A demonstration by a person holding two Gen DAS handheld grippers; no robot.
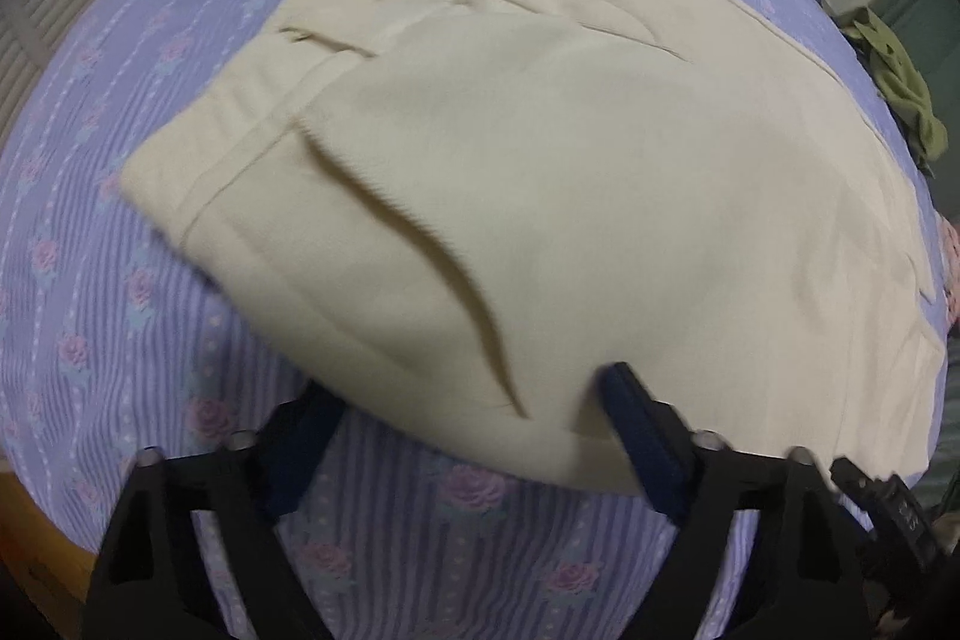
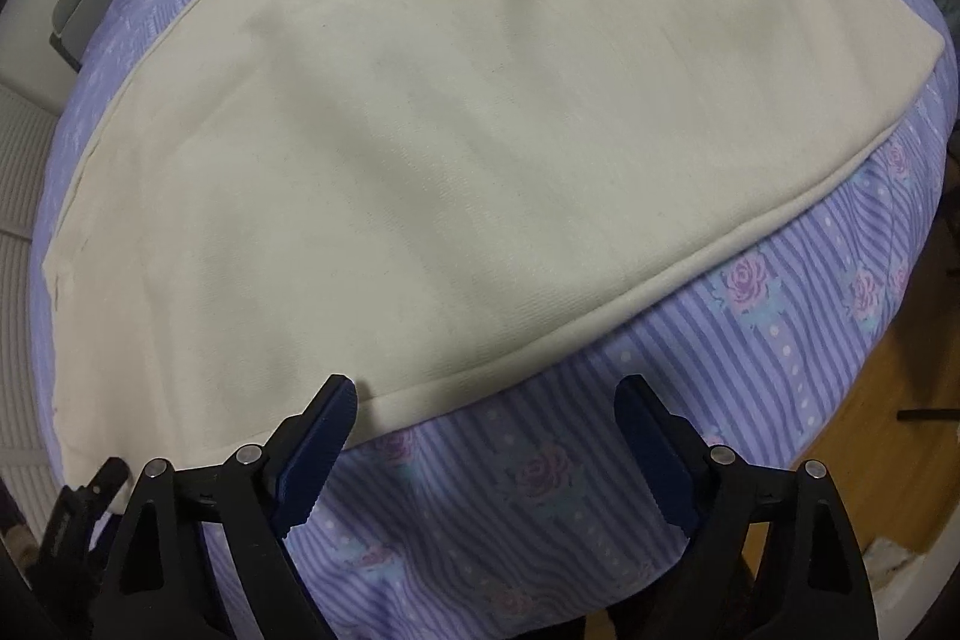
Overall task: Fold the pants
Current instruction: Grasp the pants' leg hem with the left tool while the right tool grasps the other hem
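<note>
With the pants [image 1: 540,172] lying folded on the bed [image 1: 120,316], both the left claw [image 1: 468,430] and right claw [image 2: 486,430] hang spread and empty at the near hem, so pinching it for another fold seems next.

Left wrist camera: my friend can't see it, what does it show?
Cream pants lie folded on a purple flowered bedsheet. The left gripper is open at their near edge, holding nothing.
</note>
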